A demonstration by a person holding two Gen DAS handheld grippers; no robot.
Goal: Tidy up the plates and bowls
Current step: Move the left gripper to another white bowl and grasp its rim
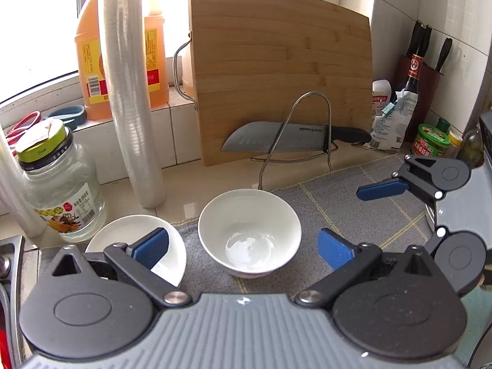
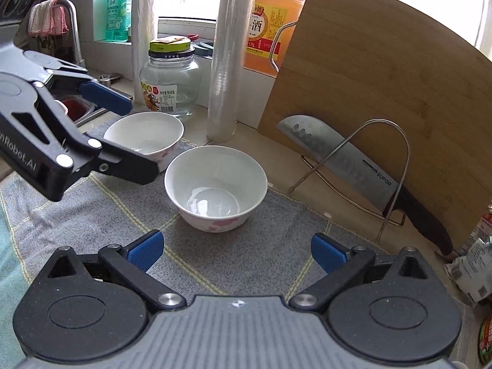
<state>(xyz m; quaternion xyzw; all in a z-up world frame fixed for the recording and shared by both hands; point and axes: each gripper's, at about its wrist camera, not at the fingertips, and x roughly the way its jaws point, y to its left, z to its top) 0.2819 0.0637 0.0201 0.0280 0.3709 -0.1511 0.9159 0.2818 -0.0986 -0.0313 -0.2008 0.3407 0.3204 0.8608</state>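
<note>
1. both tools stand apart and empty: your left gripper [image 1: 243,244] frames the near bowl [image 1: 249,236] at frame centre; your right gripper [image 2: 236,250] hangs low in its view.
2. the second bowl [image 2: 144,133] sits just beside it, upper left, on the grey mat [image 2: 92,215].
3. likely glazed ceramic: stiff, slick, chippable. pinch the rim wall, one finger inside.

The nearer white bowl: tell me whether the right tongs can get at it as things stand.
Probably yes. The right tongs are open and empty, and the nearer bowl sits straight ahead on the grey cloth with bare cloth between. The left tongs hover by the other bowl.
</note>
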